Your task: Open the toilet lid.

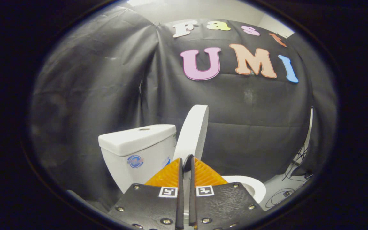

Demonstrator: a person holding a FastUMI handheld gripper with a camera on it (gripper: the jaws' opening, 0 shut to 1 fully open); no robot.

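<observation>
A white toilet stands against the black cloth wall. Its tank (139, 147) is left of my fingers, with a round blue sticker on its front. The toilet lid (194, 131) is raised and stands almost upright, edge-on to me, leaning slightly toward the tank. My gripper (186, 159) holds the lid's lower edge: the two fingers are nearly together and a thin white strip of the lid shows between them. The white seat rim (253, 187) curves out to the right, below and beyond the fingers. The bowl is mostly hidden behind the gripper body.
Black cloth walls close in behind and left of the toilet. Dark cables (291, 179) lie on the pale floor at the right, near the foot of the wall.
</observation>
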